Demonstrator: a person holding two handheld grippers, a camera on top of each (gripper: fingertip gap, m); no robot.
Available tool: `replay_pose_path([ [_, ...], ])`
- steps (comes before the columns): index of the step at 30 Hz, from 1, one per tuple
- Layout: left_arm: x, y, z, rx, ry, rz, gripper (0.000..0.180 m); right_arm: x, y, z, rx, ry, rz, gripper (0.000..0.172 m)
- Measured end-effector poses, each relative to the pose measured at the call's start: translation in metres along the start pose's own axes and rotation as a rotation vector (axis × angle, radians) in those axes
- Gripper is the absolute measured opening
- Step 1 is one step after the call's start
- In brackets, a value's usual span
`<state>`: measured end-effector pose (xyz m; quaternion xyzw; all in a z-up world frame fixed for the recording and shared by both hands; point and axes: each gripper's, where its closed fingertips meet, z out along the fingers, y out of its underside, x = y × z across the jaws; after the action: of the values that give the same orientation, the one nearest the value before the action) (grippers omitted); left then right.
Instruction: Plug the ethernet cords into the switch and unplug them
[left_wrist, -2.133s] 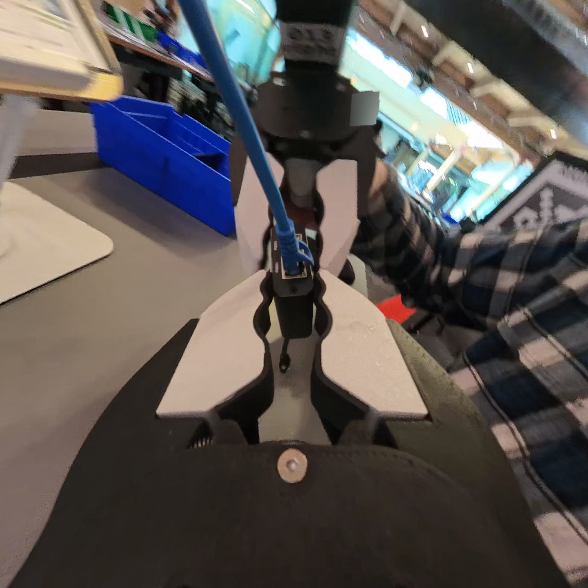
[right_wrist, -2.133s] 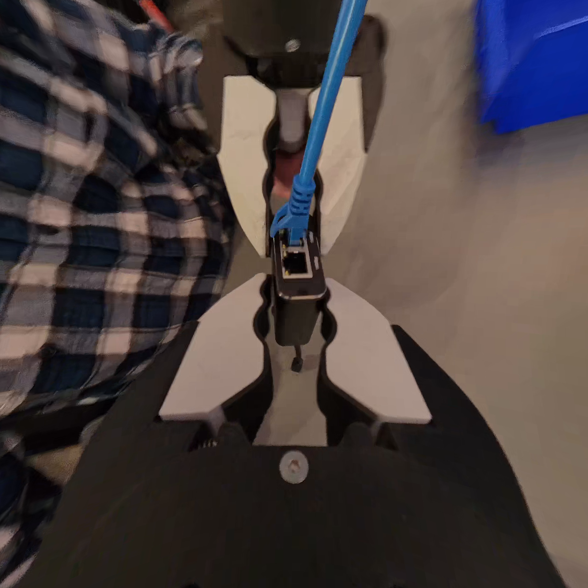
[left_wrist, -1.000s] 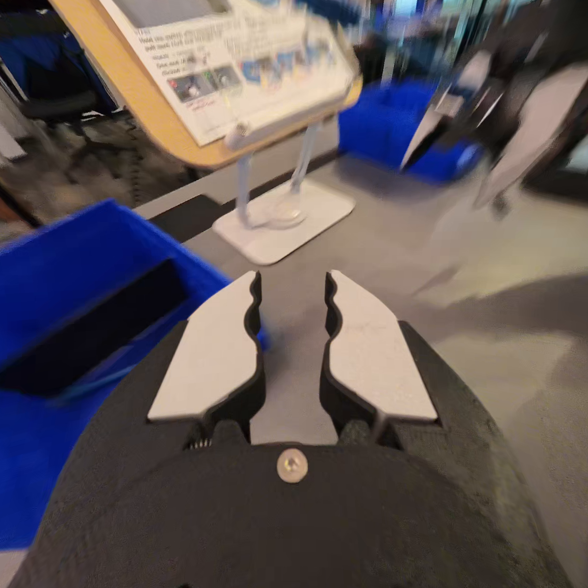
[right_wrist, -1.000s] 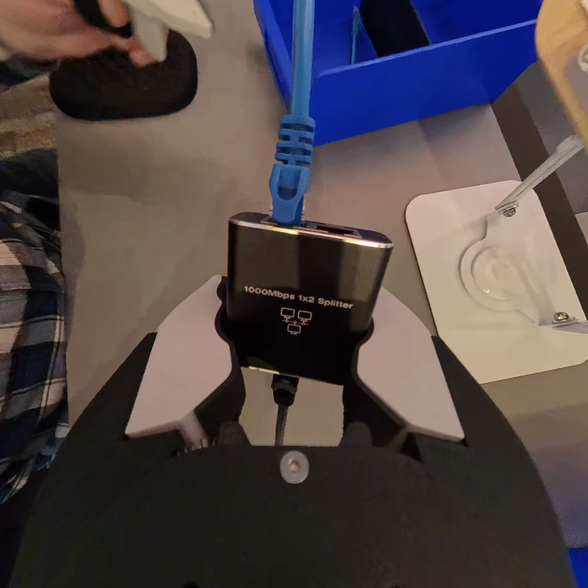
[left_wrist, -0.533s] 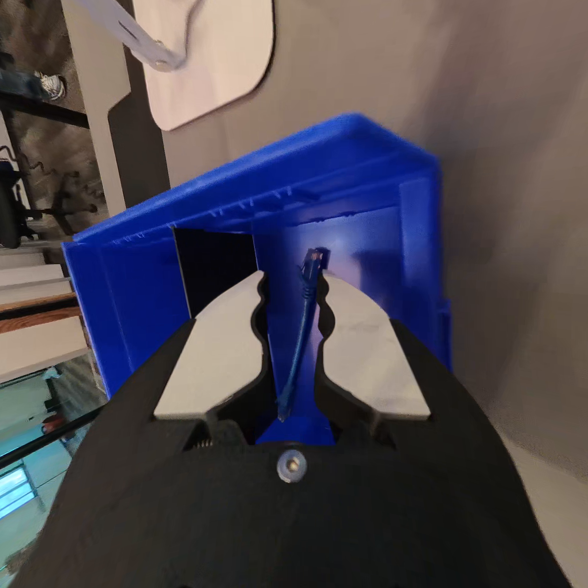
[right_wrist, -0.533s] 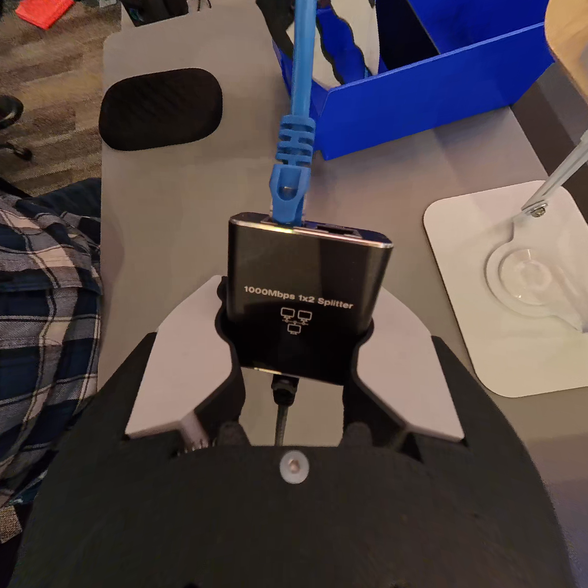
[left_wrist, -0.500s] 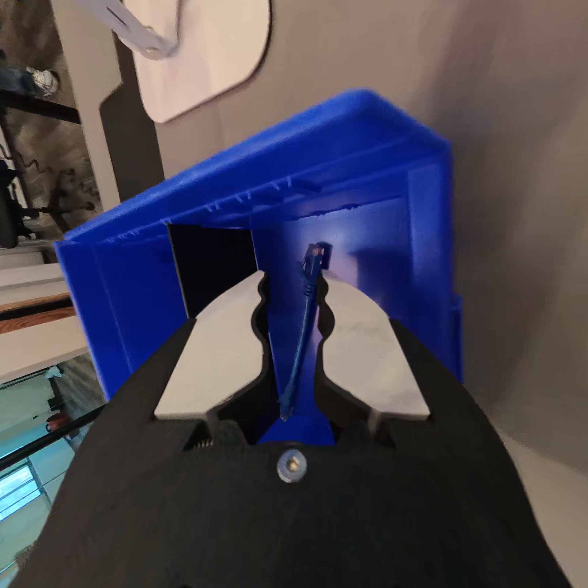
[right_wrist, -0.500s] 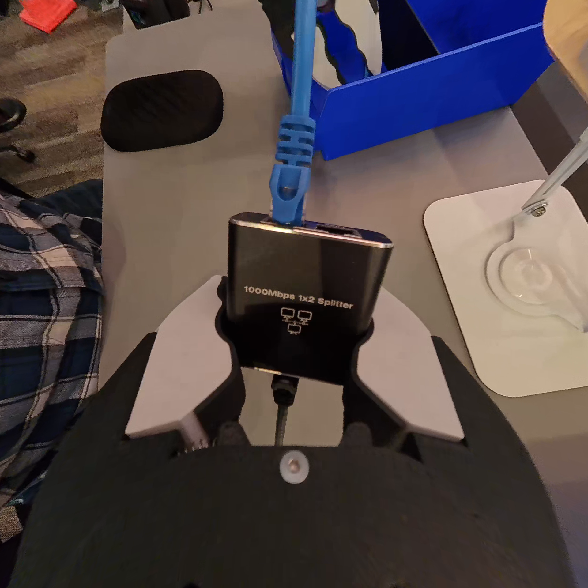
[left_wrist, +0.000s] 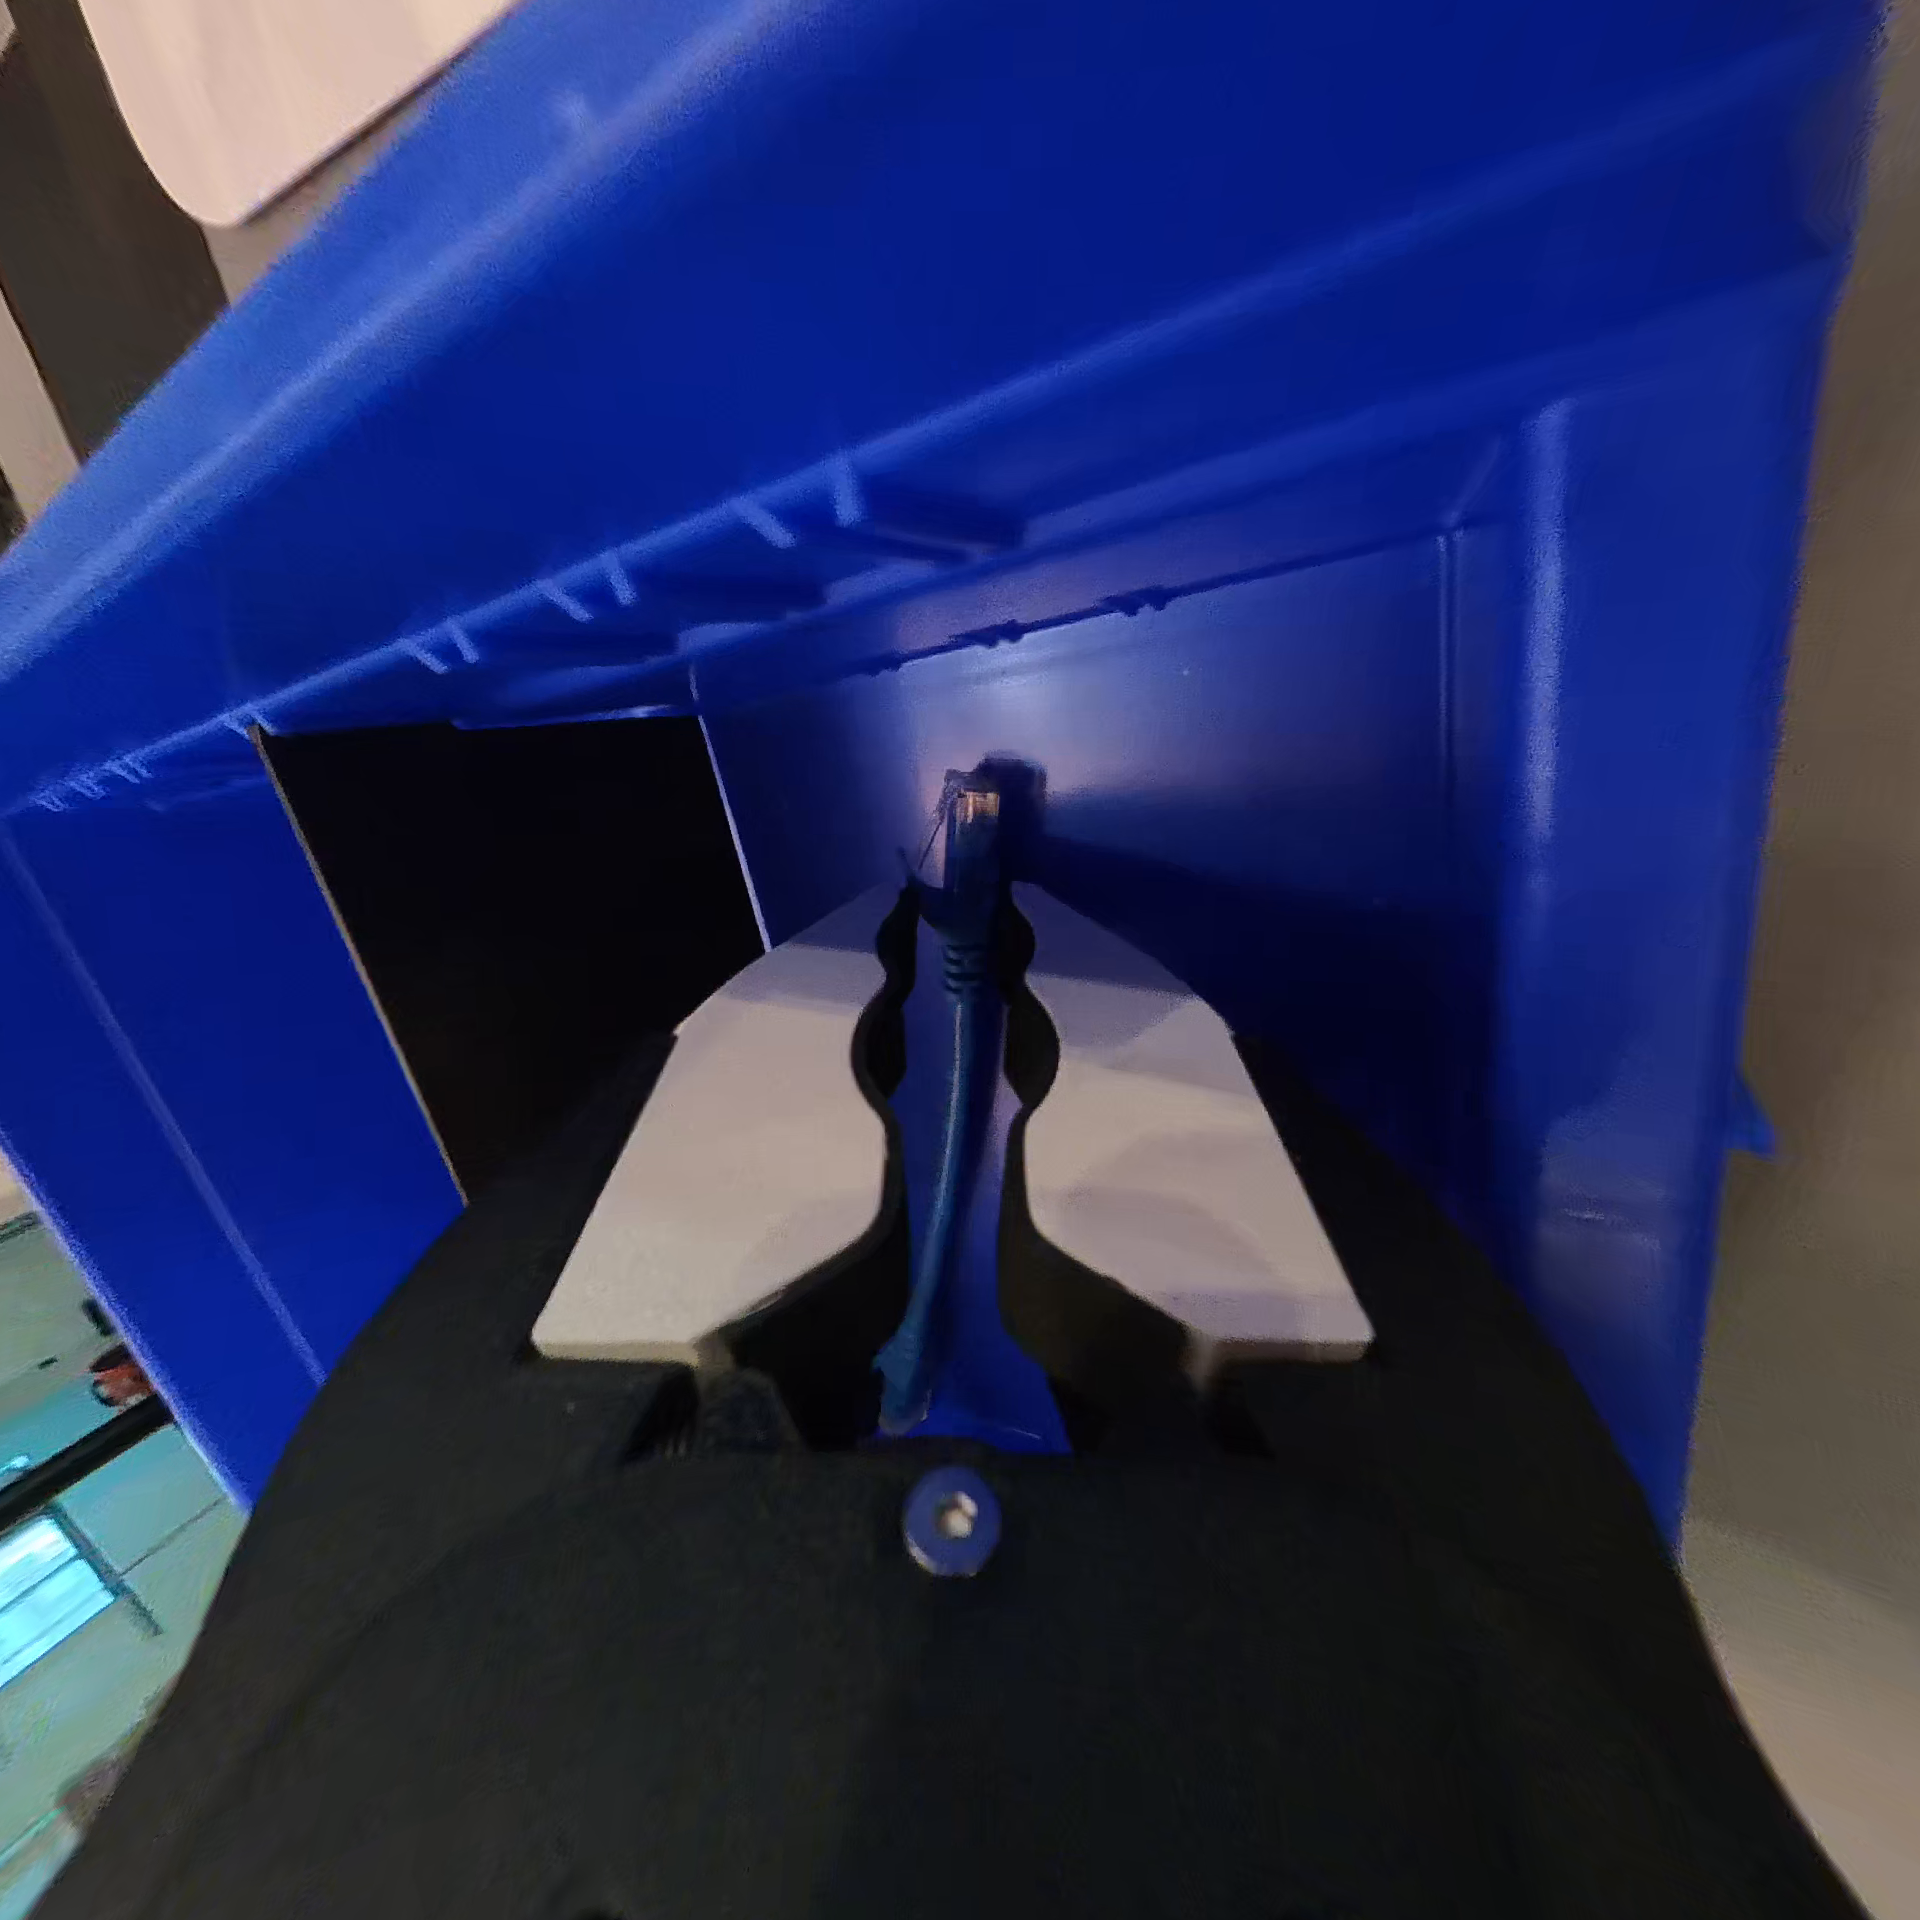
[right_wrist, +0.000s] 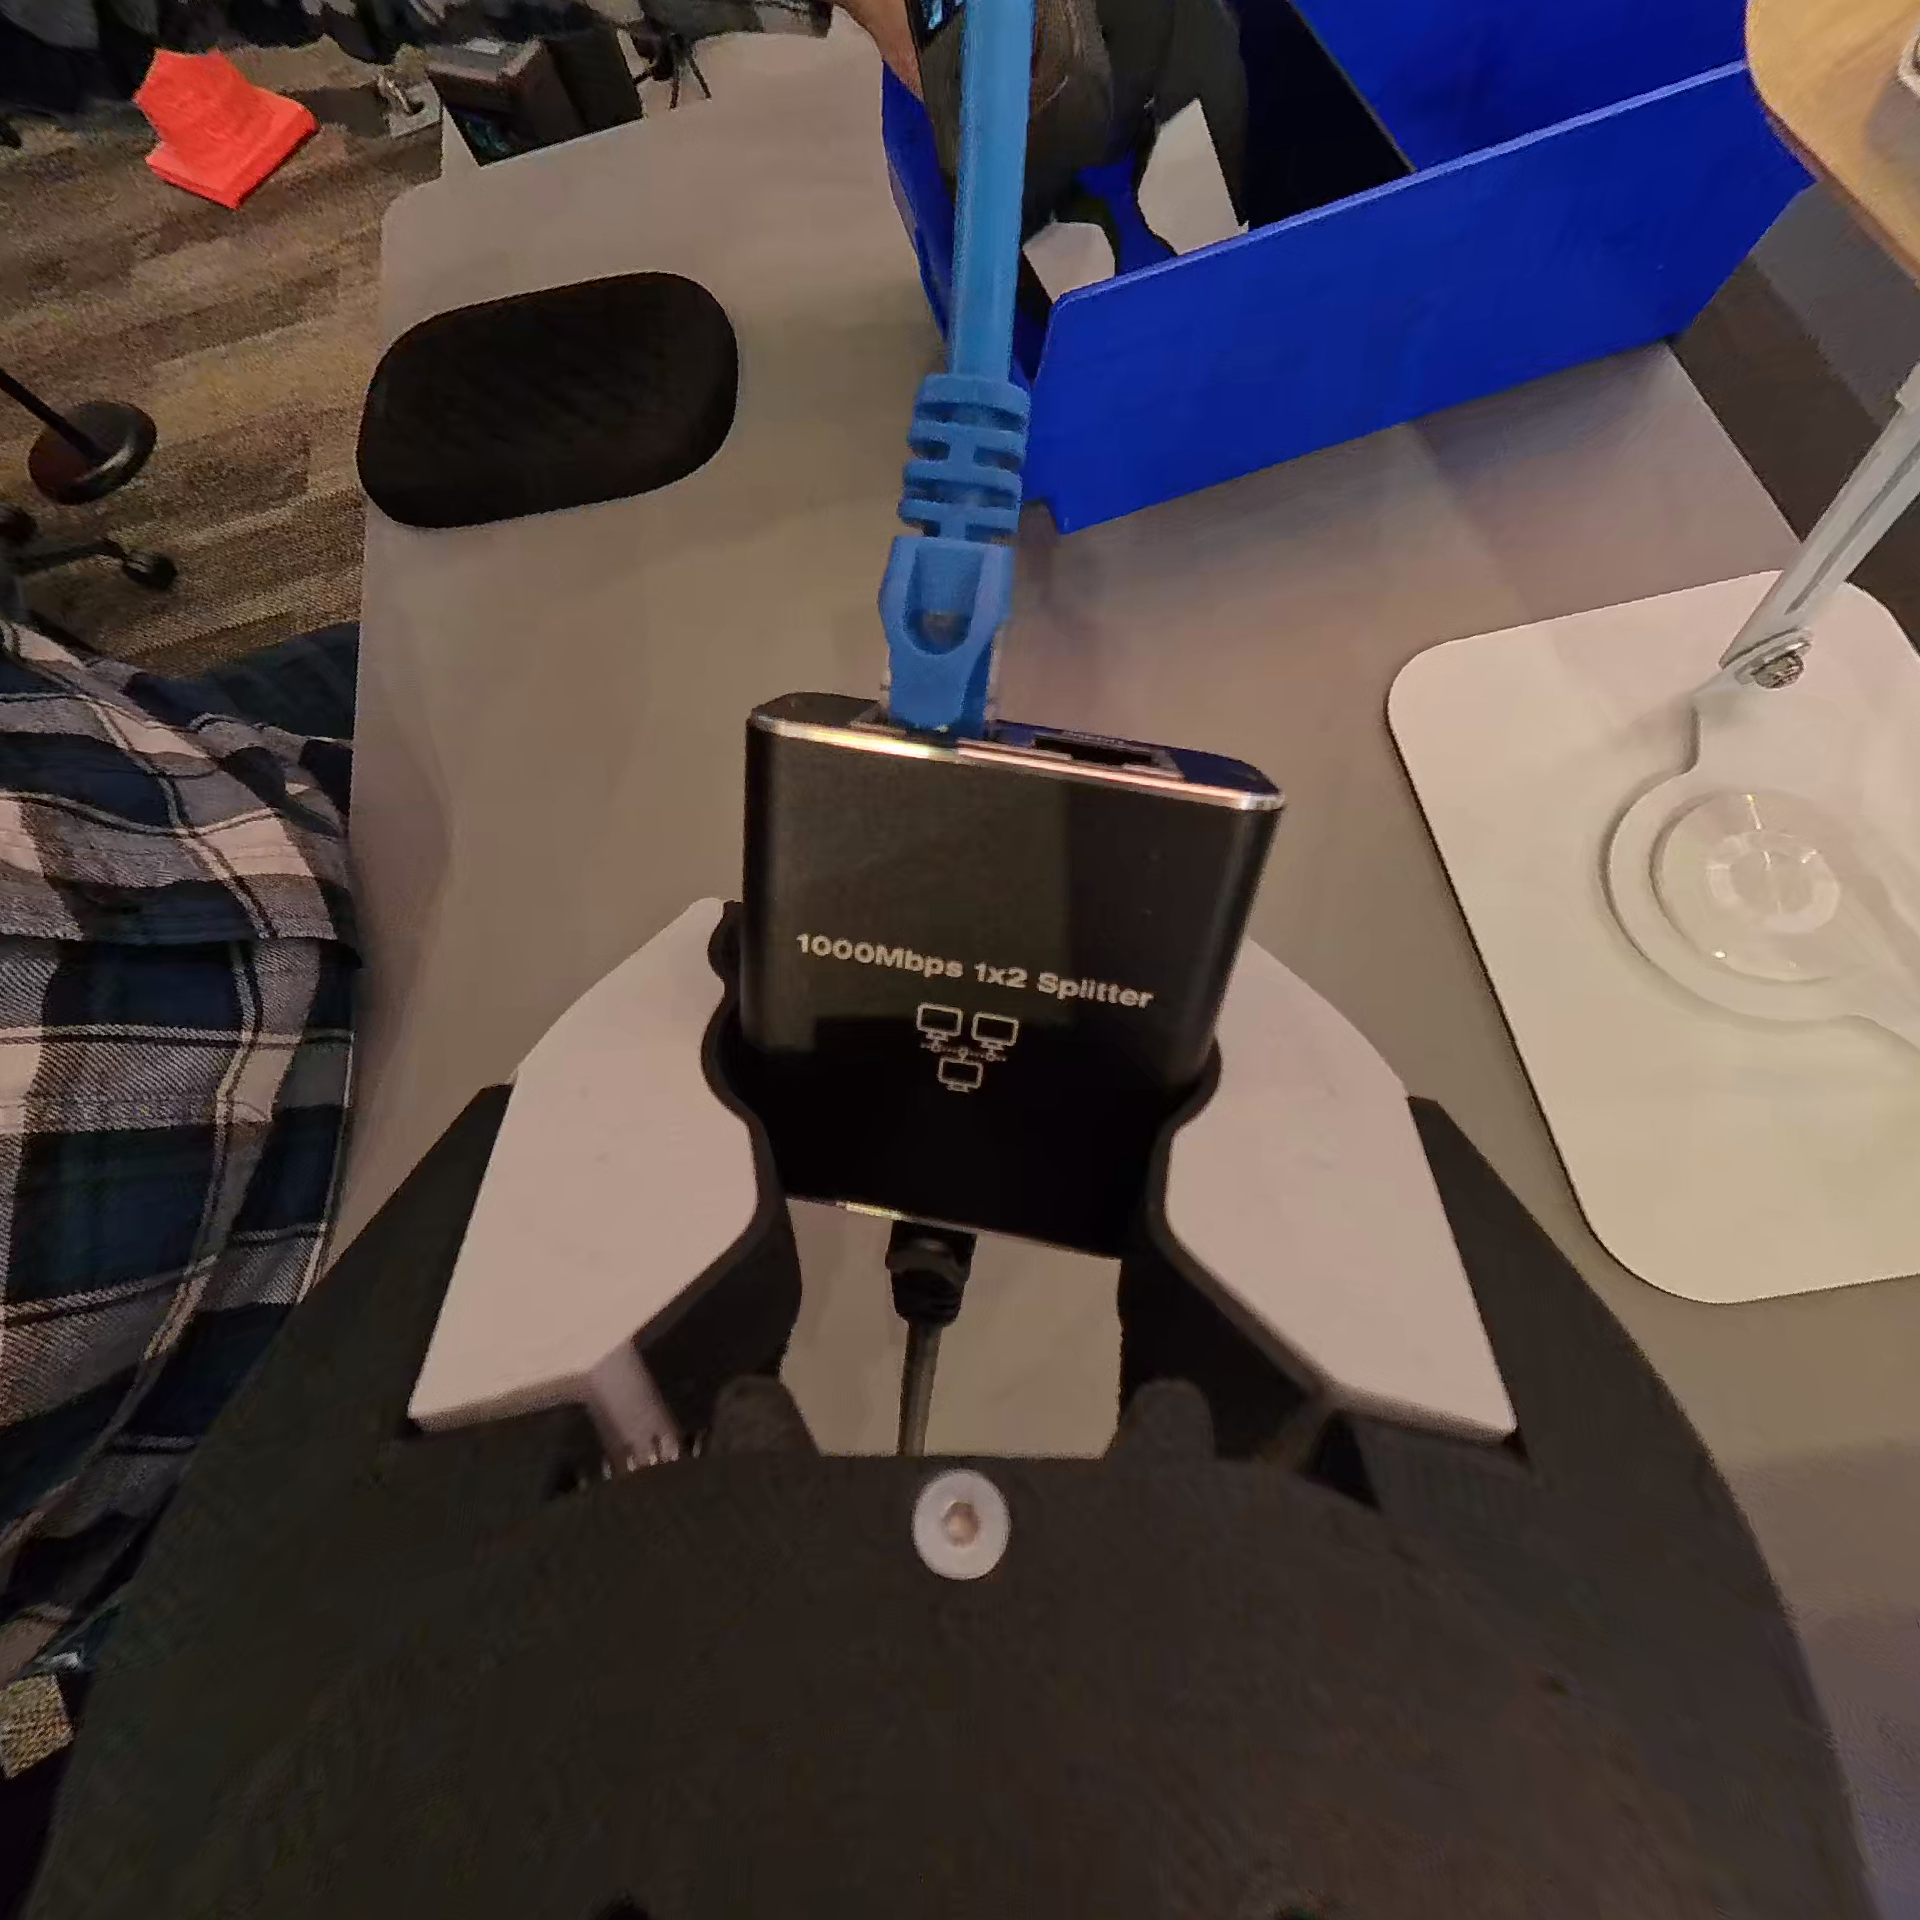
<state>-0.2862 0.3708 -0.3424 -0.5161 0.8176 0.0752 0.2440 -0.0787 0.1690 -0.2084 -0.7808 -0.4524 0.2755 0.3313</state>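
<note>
My left gripper (left_wrist: 961, 914) reaches into a blue bin (left_wrist: 1039, 364). Its jaws are closed on the boot of a blue ethernet cord (left_wrist: 958, 1091), just behind the plug (left_wrist: 975, 821), which sticks out past the fingertips. My right gripper (right_wrist: 977, 997) is shut on the black switch (right_wrist: 997, 883) and holds it above the grey table (right_wrist: 582, 727). A lighter blue cord (right_wrist: 951, 623) is plugged into the switch's left port. The right port (right_wrist: 1101, 750) is empty. In the right wrist view the left gripper shows as a dark shape (right_wrist: 1091, 104) inside the bin (right_wrist: 1351, 343).
A black divider (left_wrist: 499, 935) splits the bin. A white stand base (right_wrist: 1714, 935) lies to the right of the switch, a black pad (right_wrist: 551, 400) at the far left. A plaid sleeve (right_wrist: 156, 935) is at the left edge. Some 30 centimeters of space lies between my two pairs of fingers.
My left gripper has gone deeper into the bin and its jaws have closed from a loose gap onto the cord's boot. The right gripper and the switch have stayed put.
</note>
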Motion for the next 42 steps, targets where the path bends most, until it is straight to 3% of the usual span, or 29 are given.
replay_pose_path([
  [7, -0.024, 0.000, -0.013, -0.013, -0.165, -0.077, 0.013, 0.000, 0.005, -0.002, -0.033, 0.008, -0.019, 0.078],
  [17, -0.088, 0.000, -0.163, 0.043, -0.688, -0.181, 0.012, 0.003, 0.003, -0.021, -0.127, 0.038, -0.081, 0.078],
  [21, -0.084, -0.017, -0.207, 0.084, -0.778, -0.183, 0.012, -0.004, -0.005, -0.021, -0.138, 0.033, -0.109, 0.078],
  [25, -0.060, -0.055, -0.222, 0.115, -0.764, -0.180, 0.012, -0.012, -0.008, -0.027, -0.119, 0.015, -0.104, 0.078],
  [29, -0.018, -0.113, -0.206, 0.166, -0.679, -0.187, 0.012, -0.014, -0.003, -0.041, -0.100, 0.018, -0.080, 0.078],
  [34, 0.038, -0.175, -0.142, 0.182, -0.546, -0.220, 0.012, -0.012, 0.011, -0.055, -0.104, 0.044, -0.048, 0.078],
  [37, 0.058, -0.205, -0.102, 0.190, -0.472, -0.298, 0.012, -0.015, 0.016, -0.057, -0.108, 0.047, -0.047, 0.078],
  [42, 0.084, -0.227, -0.042, 0.105, -0.399, -0.250, 0.012, -0.019, 0.020, -0.058, -0.097, 0.041, -0.046, 0.078],
])
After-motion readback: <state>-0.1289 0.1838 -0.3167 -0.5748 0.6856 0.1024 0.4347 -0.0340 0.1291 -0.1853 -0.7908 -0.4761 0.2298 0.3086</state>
